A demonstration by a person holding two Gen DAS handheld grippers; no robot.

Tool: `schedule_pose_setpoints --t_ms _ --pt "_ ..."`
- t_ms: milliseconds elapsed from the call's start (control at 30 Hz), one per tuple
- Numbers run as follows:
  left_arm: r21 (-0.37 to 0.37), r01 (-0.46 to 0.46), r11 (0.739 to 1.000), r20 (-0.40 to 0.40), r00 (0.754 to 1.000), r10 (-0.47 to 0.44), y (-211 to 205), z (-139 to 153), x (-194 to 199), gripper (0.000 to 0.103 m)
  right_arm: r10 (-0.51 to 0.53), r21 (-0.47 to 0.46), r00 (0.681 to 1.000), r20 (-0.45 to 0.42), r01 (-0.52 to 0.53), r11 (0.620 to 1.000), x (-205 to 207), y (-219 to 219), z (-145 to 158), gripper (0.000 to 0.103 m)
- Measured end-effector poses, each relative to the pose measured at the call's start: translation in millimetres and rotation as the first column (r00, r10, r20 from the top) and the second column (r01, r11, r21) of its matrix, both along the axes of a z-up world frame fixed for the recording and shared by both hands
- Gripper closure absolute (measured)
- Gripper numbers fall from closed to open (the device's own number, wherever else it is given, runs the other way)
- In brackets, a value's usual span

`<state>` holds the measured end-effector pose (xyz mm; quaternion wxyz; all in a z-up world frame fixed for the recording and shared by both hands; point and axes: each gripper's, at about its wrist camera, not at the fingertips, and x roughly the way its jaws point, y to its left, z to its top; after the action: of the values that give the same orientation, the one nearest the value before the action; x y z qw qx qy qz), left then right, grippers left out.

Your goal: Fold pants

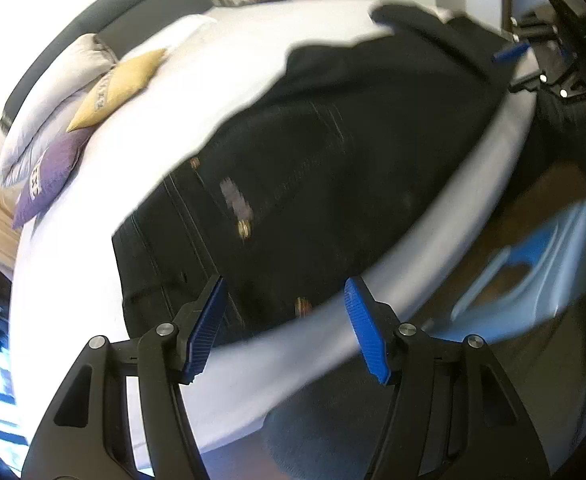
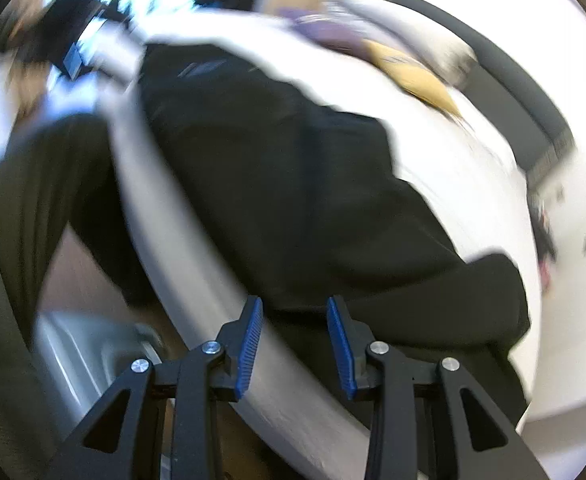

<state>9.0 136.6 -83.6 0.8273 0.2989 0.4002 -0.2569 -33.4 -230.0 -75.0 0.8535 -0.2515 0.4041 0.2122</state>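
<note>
Black pants (image 1: 313, 152) lie spread along the near edge of a white bed (image 1: 197, 92). The waistband with brass rivets is nearest my left gripper (image 1: 285, 292), which is open and empty, just above the waistband at the bed's edge. In the right wrist view the pants (image 2: 293, 184) stretch away across the bed (image 2: 465, 168), with the leg ends close in front. My right gripper (image 2: 295, 312) is open and empty, its jaws standing over the leg end at the bed's edge. The right gripper also shows in the left wrist view (image 1: 511, 52), far off by the leg ends. Both views are blurred.
Pillows lie at the head of the bed: a yellow one (image 1: 121, 84), a purple one (image 1: 49, 176) and white ones (image 1: 57, 92). A dark headboard (image 1: 105, 12) runs behind them. A light blue object (image 1: 525, 256) sits on the wooden floor beside the bed. The person's dark-clothed legs (image 2: 33, 200) stand by the bed.
</note>
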Motion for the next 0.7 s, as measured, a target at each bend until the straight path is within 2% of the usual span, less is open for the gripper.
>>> schedule_pose_setpoints --t_ms 67,167,233,267,300,333,400,467,500,567,633,667,700 --pt "-0.081 -0.026 0.996 0.038 0.999 0.029 -16.8 14.2 8.6 0.044 -0.086 0.086 0.996 -0.008 0.087 0.992 14.2 -19.4 15.8 0.063" --pt "-0.202 -0.038 0.979 0.044 0.998 0.047 -51.3 22.6 26.0 0.044 -0.210 0.222 0.977 -0.043 0.214 0.951 42.5 -48.7 35.2 0.063" --pt "-0.272 -0.071 0.960 0.006 0.997 0.076 -72.0 18.9 40.3 0.044 -0.273 0.314 0.958 -0.086 0.286 0.905 62.0 -64.1 45.1 0.063" --pt "-0.300 -0.090 0.950 -0.047 0.996 0.079 -83.3 11.6 49.0 0.044 -0.300 0.335 0.949 -0.092 0.313 0.889 68.4 -68.4 48.4 0.063" --pt "-0.296 -0.100 0.950 -0.093 0.993 0.075 -96.7 -0.9 55.9 0.044 -0.333 0.348 0.938 -0.094 0.345 0.872 77.0 -73.7 51.7 0.062" --pt "-0.265 -0.103 0.959 -0.126 0.989 0.072 -108.6 -16.6 59.9 0.044 -0.368 0.356 0.924 -0.103 0.380 0.854 86.7 -79.5 54.0 0.057" --pt "-0.201 -0.109 0.973 -0.182 0.981 0.072 -123.1 -47.7 62.4 0.043 -0.433 0.370 0.890 -0.146 0.455 0.810 106.8 -96.4 54.6 0.055" --pt "-0.211 -0.110 0.971 -0.141 0.987 0.081 -125.3 -53.6 57.4 0.043 -0.500 0.350 0.847 -0.181 0.530 0.772 128.7 -115.9 53.1 0.050" --pt "-0.227 -0.117 0.967 -0.150 0.985 0.084 -123.7 -53.1 58.4 0.043 -0.545 0.303 0.815 -0.198 0.579 0.757 145.8 -126.6 49.6 0.048" --pt "-0.254 -0.120 0.960 -0.164 0.983 0.079 -119.2 -53.1 62.1 0.043 -0.598 0.267 0.767 -0.231 0.641 0.719 170.5 -141.8 46.0 0.043" --pt "-0.255 -0.113 0.960 -0.161 0.984 0.073 -117.5 -55.4 65.3 0.043 -0.657 0.197 0.698 -0.285 0.713 0.673 205.2 -155.4 37.3 0.037" --pt "-0.251 -0.112 0.961 -0.157 0.985 0.074 -118.9 -55.6 65.7 0.043 -0.688 0.163 0.664 -0.293 0.744 0.649 222.5 -158.0 34.0 0.037" --pt "-0.251 -0.115 0.961 -0.155 0.985 0.078 -119.0 -55.6 66.1 0.041 -0.701 0.144 0.651 -0.290 0.754 0.641 232.2 -157.6 32.5 0.037"
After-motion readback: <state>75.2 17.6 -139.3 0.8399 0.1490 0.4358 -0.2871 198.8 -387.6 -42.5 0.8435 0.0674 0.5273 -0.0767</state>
